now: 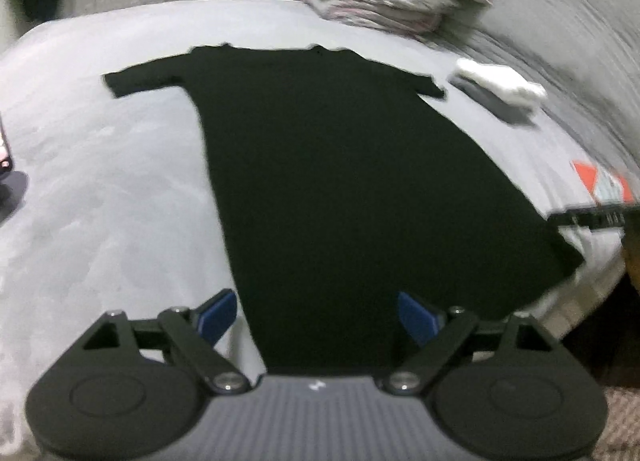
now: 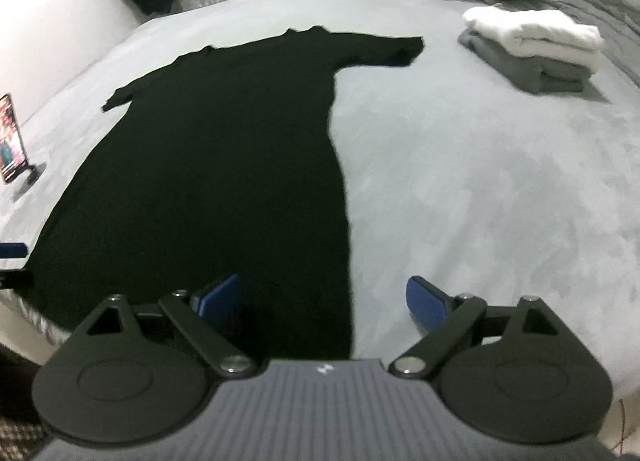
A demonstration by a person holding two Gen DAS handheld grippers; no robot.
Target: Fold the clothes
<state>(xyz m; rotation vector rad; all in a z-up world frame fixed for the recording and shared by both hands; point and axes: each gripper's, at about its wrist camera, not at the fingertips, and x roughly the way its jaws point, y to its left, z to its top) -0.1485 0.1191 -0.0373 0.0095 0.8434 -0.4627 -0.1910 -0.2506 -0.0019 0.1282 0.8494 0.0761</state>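
On the grey bed (image 2: 480, 181), the left hand-held gripper (image 1: 316, 319) and right hand-held gripper (image 2: 322, 301) hover wide open and empty over the hem corners of the black dress (image 2: 224, 165) (spread flat, unfolded), its long axis running straight away towards the neckline.

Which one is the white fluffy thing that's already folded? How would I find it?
Look at the big grey bed with the long black dress spread flat. Past the dress's sleeve sits a small folded stack, and the white garment is on top of a grey one. Nothing else there is white.
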